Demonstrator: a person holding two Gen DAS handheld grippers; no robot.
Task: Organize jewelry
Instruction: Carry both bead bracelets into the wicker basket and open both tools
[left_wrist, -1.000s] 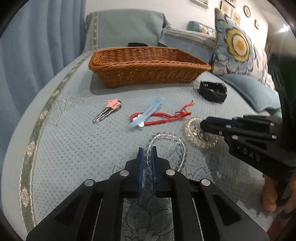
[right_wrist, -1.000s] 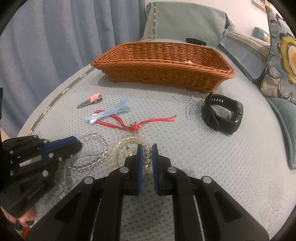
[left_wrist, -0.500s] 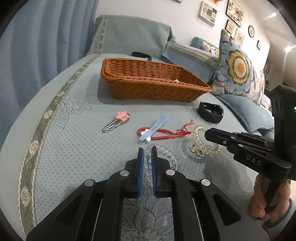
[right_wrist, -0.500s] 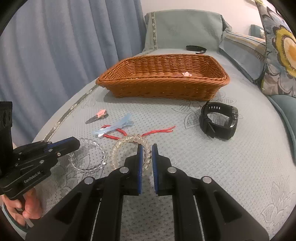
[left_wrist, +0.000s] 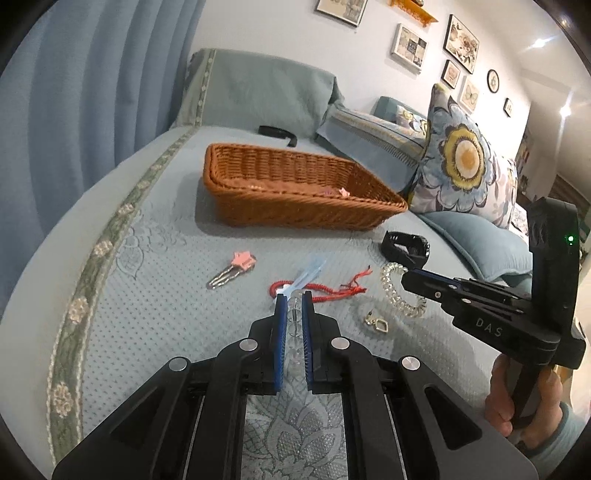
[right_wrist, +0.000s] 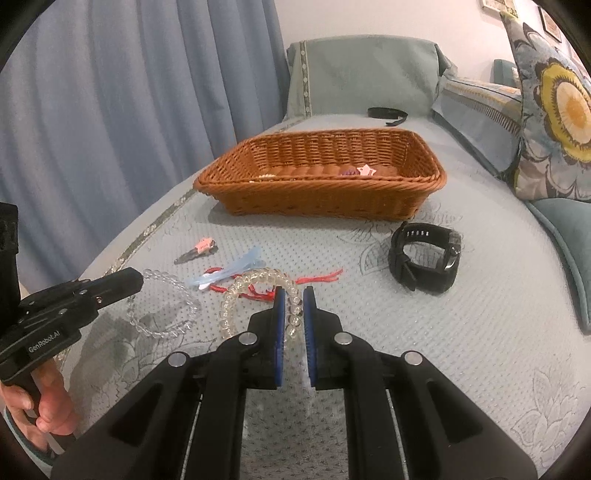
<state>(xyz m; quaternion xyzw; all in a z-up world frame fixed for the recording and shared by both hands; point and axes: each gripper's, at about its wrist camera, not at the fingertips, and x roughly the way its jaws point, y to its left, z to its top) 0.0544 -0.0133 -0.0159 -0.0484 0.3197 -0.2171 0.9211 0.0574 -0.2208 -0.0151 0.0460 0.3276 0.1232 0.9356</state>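
My left gripper (left_wrist: 292, 297) is shut on a clear bead bracelet (left_wrist: 294, 325), which hangs off it in the right wrist view (right_wrist: 162, 306). My right gripper (right_wrist: 293, 295) is shut on a pale yellow bead bracelet (right_wrist: 255, 280) with a gold charm (left_wrist: 376, 322), lifted above the bedspread. A brown wicker basket (left_wrist: 295, 184) stands behind, with a pink star clip (right_wrist: 366, 170) and other small pieces in it. On the bedspread lie a red cord bracelet (left_wrist: 325, 291), a light blue hair clip (left_wrist: 308, 273), a pink star hair clip (left_wrist: 232, 269) and a black watch (right_wrist: 424, 258).
A black band (right_wrist: 386, 112) lies behind the basket. Flowered pillows (left_wrist: 461, 162) line the right side. A blue curtain (right_wrist: 129, 92) hangs along the left bed edge.
Both grippers have risen and tilted back, each lifting its bracelet off the bedspread. The basket's inside has come into view.
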